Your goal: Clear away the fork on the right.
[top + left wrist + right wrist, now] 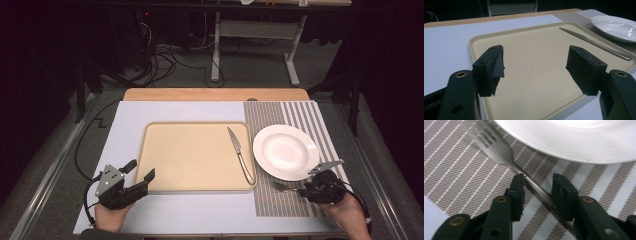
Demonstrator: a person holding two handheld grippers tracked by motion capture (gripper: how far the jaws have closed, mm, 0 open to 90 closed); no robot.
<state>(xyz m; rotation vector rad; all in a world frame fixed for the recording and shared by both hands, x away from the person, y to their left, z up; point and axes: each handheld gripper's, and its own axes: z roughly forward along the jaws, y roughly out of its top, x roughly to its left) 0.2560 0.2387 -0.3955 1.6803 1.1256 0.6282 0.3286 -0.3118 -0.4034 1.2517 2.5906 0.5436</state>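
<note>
The fork [496,148] lies on the striped placemat [454,177] just beside the white plate [579,137], its handle running between the jaws of the right gripper [537,186], which stand narrowly apart around it. The left gripper [535,63] hovers wide open over the beige tray [534,82], where a knife [596,43] lies

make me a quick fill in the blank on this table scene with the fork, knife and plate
1. The knife lies on the ____.
2. The right hand-held gripper straddles the handle of the ____.
3. The fork lies on the striped ____.
4. The left hand-held gripper has its jaws ____.

Missing words: tray; fork; placemat; open
</note>
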